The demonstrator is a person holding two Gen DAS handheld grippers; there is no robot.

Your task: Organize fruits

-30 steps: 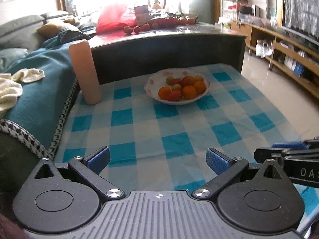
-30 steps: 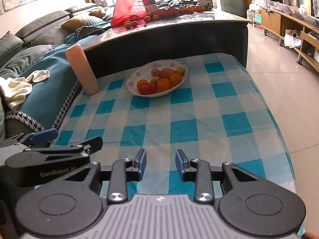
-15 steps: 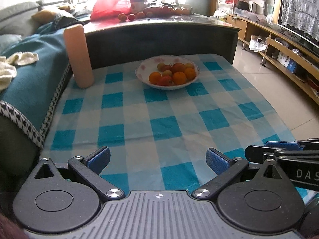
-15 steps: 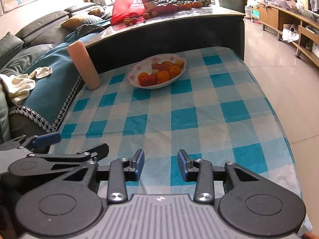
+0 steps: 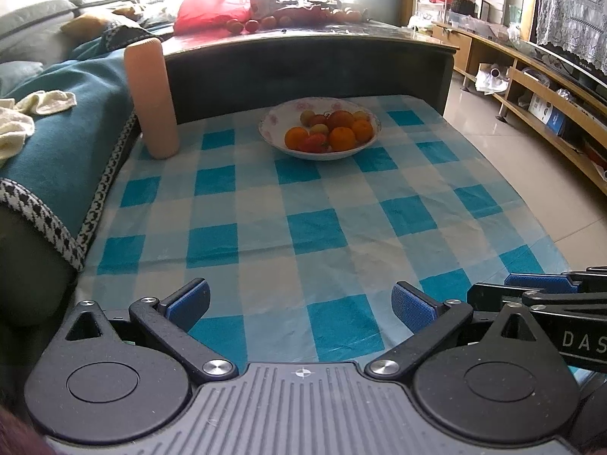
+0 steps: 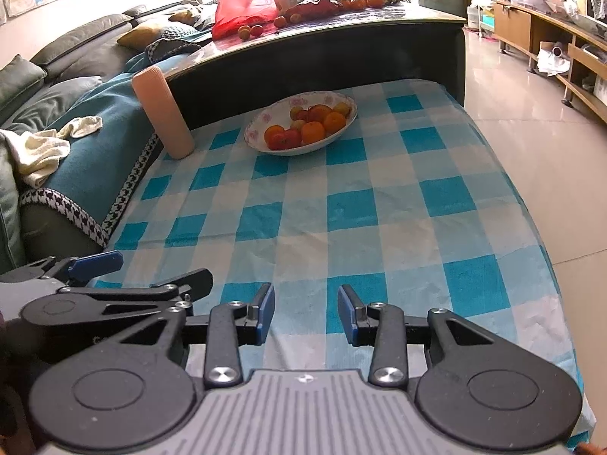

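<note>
Nearest the cameras, the left hand-held gripper hangs low over the near edge of the checked cloth with its blue pads spread wide and nothing between them. The right hand-held gripper sits just beside it, jaws parted more narrowly and likewise empty.

Over the last second both have drawn back toward the near edge: the bowl now lies farther up the views and more bare cloth shows in front of the pads. As a judgement, that retreat with empty jaws fits a pause after fruit has gone into the bowl as well as a moment before a fresh reach, and the pictures do not settle which.

Farther along the worktop, the white flowered bowl stands near the far edge, holding the gathered fruit: oranges, red ones and a few small yellowish ones, heaped together. No loose fruit lies on the cloth. A pink cylinder stands upright to the bowl's left, by the teal-covered sofa.

Beyond, a higher dark table carries more loose fruit beside a red bag. Pale floor tiles and wooden shelving run along the right.
</note>
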